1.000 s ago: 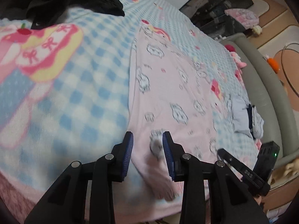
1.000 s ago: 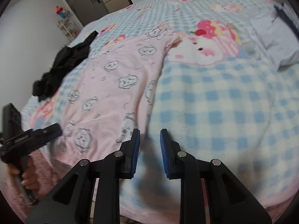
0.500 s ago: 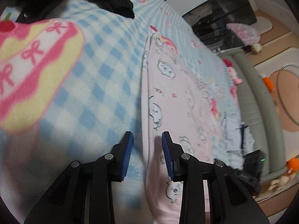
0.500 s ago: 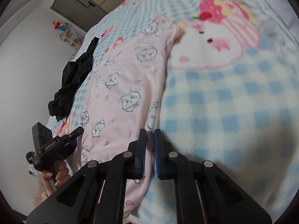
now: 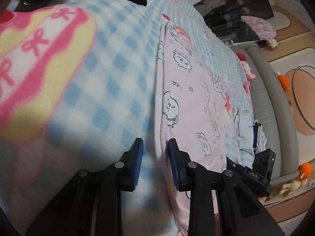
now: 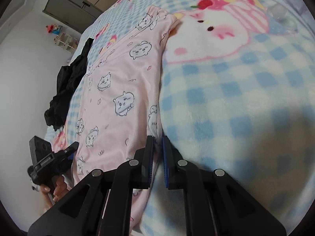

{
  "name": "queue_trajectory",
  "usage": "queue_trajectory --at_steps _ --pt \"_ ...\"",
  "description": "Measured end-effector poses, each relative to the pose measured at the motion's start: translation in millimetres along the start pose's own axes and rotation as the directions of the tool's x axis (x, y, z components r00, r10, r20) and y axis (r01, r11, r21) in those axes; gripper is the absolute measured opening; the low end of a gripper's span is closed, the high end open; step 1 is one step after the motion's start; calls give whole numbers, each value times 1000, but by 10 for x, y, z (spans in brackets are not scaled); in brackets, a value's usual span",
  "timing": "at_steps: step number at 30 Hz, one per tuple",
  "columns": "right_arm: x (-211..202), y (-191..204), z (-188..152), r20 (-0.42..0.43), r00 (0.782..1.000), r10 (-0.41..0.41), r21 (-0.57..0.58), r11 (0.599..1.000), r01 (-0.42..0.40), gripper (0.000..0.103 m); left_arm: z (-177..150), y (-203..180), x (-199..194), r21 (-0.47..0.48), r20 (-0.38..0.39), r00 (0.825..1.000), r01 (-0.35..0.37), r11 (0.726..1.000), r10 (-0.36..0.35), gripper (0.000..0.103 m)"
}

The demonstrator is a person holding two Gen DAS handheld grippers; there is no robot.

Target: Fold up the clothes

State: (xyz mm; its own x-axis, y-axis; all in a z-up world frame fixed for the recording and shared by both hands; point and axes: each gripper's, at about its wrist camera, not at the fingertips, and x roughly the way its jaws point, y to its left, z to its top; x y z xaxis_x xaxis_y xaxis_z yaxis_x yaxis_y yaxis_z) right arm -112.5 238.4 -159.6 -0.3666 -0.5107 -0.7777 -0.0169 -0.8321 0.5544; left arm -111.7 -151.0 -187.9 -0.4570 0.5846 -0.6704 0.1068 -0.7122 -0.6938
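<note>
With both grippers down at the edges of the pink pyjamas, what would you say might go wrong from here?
The right gripper is nearly closed on the pyjamas' edge, right against the fluffy blanket; it might pinch blanket pile too and drag it up. The left gripper is open, with the other edge between its fingers; lifting before it closes would raise one side only and skew the fold.

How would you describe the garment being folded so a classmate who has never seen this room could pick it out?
Start at the blue-checked blanket covering the bed. Lying flat along it is a pale pink garment printed with cartoon animal faces. The only other clothes nearby are a black heap and a light blue bundle, both plain.
</note>
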Motion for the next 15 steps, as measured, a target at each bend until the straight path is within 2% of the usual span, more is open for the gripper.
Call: queue_trajectory --at_steps 1,3,6,7,10,12,13,15 --pt "17 9 -2 -5 1000 1 -4 1000 -1 12 -9 -27 12 9 9 1000 2 1000 -2 26" --pt "76 35 2 -16 1000 -2 -7 1000 2 23 -31 -71 -7 18 47 999 21 1000 -22 26" --pt "113 90 0 1 999 -37 -25 999 37 24 -57 -193 -107 41 112 991 72 997 -76 26" --pt "108 98 -10 10 999 -43 -28 999 43 24 -68 -248 -109 67 114 992 40 997 -47 26" --pt "99 143 -45 25 998 -61 -81 995 63 11 -118 -344 -28 123 80 996 -48 991 38 26" --pt "60 155 -61 40 997 -60 -80 995 63 2 -134 -317 72 125 53 994 -104 987 98 25" --pt "18 168 -68 53 996 -69 -80 994 73 1 -132 -295 107 123 48 992 -125 984 120 26" --pt "-92 258 -89 96 989 -112 -118 985 123 1 -113 -246 87 101 51 992 -120 988 115 26"
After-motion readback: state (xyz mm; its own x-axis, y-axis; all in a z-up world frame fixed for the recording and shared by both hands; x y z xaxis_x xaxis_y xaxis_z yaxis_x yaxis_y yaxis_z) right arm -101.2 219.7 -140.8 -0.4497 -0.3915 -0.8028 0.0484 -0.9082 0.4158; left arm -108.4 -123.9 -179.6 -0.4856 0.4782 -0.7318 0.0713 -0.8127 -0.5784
